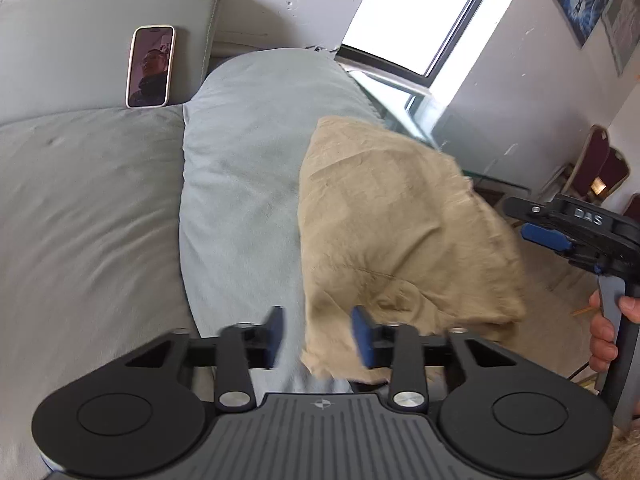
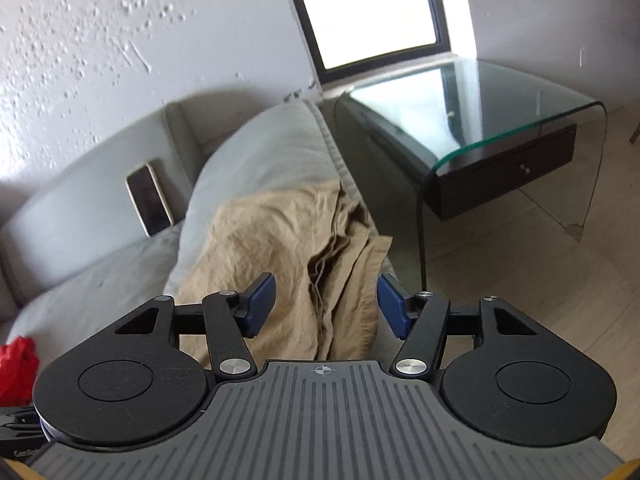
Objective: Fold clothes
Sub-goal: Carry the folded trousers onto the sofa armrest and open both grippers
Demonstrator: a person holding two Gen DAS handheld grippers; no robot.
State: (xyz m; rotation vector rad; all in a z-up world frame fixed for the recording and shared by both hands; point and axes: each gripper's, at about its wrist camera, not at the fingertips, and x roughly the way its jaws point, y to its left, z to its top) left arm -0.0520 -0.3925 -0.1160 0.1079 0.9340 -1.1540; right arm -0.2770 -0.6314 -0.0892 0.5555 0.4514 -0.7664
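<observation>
A tan garment (image 1: 400, 232) lies folded over the pale grey sofa arm (image 1: 240, 168). My left gripper (image 1: 318, 336) hovers at its near left corner. The blue pads stand apart, with the cloth's edge between them and a gap beside the left pad. In the right wrist view the same tan garment (image 2: 280, 248) shows stacked layers along its right side. My right gripper (image 2: 326, 306) is open, its blue pads either side of those layers without pressing them. The right gripper (image 1: 520, 220) also appears at the garment's right edge, held by a hand (image 1: 604, 332).
A phone (image 1: 150, 66) leans against the sofa backrest (image 1: 60, 40). A glass side table (image 2: 500, 128) with a dark drawer stands right of the sofa arm, on a light floor. Something red (image 2: 16, 364) lies on the seat at the left. Dark red chairs (image 1: 600, 160) stand far right.
</observation>
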